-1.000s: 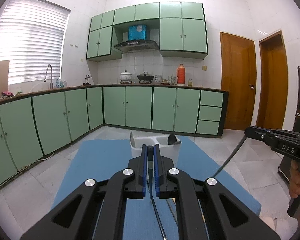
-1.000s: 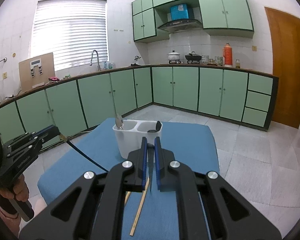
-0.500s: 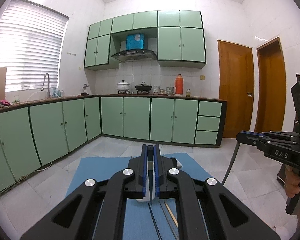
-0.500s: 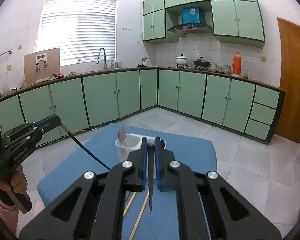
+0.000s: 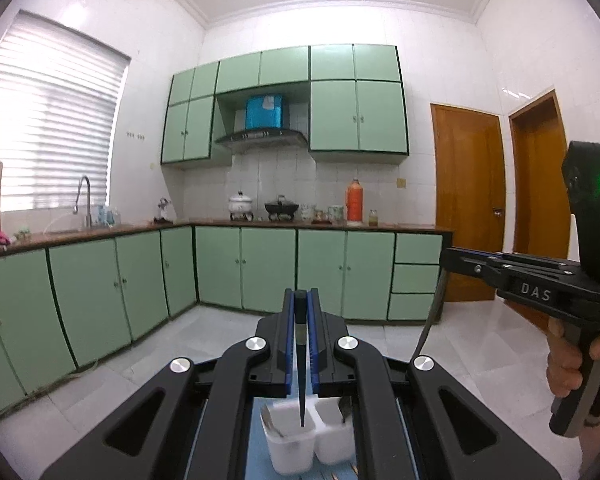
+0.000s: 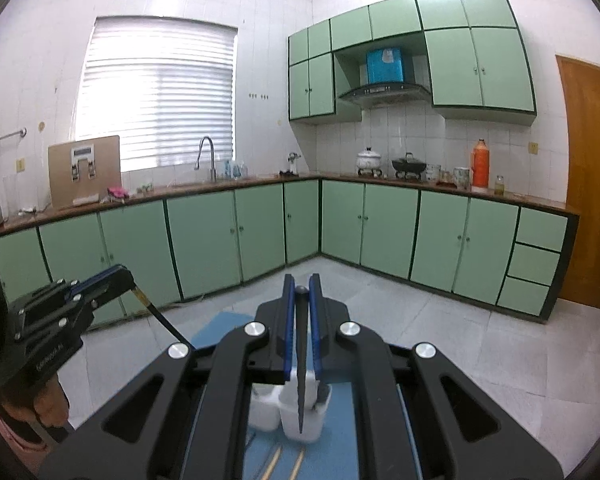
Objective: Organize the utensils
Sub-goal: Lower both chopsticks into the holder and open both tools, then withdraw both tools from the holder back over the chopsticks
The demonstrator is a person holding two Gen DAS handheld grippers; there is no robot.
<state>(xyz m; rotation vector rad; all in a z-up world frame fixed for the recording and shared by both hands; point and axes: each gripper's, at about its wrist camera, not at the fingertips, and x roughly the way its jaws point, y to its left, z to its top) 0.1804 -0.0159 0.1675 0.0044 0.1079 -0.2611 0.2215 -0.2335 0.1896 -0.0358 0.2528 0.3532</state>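
My left gripper is shut on a black chopstick that hangs point down over the left compartment of a white two-compartment utensil holder. My right gripper is shut on another black chopstick, point down over the holder's right compartment. Each gripper shows in the other's view: the right one at right, the left one at left, each with its stick. A spoon stands in the left compartment and a dark utensil in the right.
The holder stands on a blue mat. Two wooden chopsticks lie on the mat in front of the holder. Green kitchen cabinets and a counter run along the far walls. Brown doors are at right.
Both grippers have risen and tilted their chopsticks to hang point down above the holder. The holder has slid to the bottom of both views.
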